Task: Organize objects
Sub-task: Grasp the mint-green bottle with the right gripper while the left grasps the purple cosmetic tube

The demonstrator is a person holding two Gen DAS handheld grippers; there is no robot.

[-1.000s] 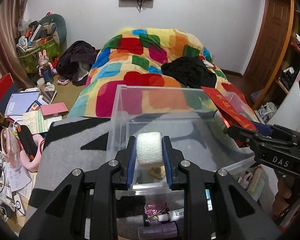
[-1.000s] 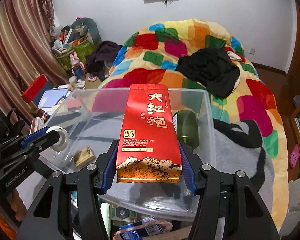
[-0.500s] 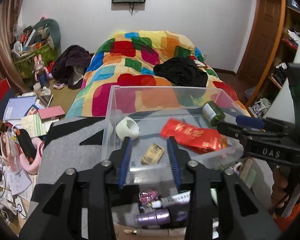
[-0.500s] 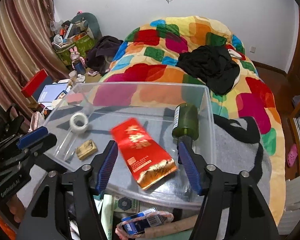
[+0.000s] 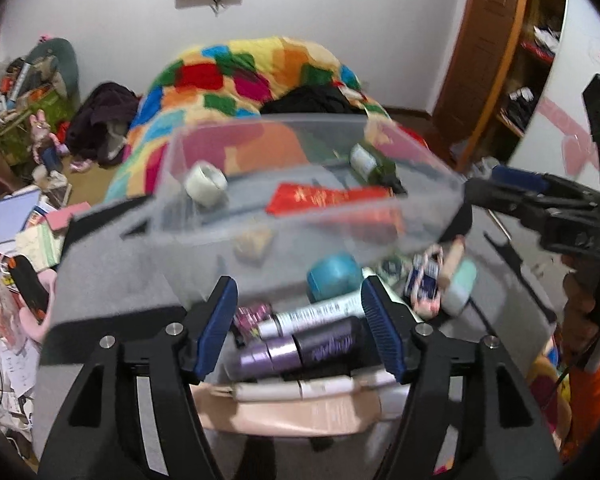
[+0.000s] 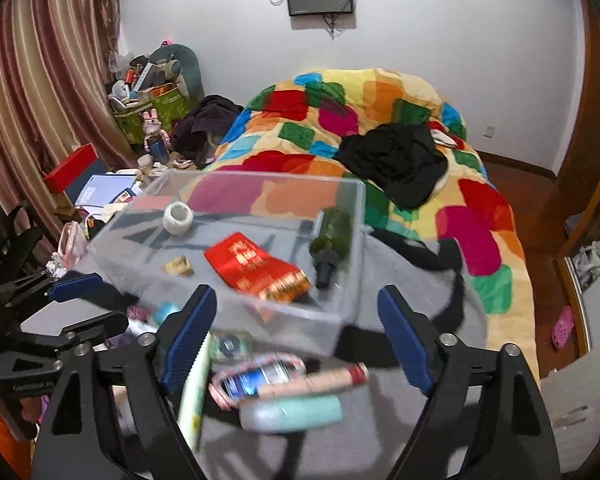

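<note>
Both claws are spread wide and empty. A purple bottle [image 5: 300, 350] lies crosswise just ahead of the left claw [image 5: 298, 326], before the clear bin [image 5: 260, 240]; the right claw [image 6: 296, 336] hovers beside it.

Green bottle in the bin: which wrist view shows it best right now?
Right wrist. There the green bottle lies whole on the floor of the clear bin, against the right wall, dark cap toward the camera. The left wrist view is blurred and shows it far off, behind the bin's wall.
</note>
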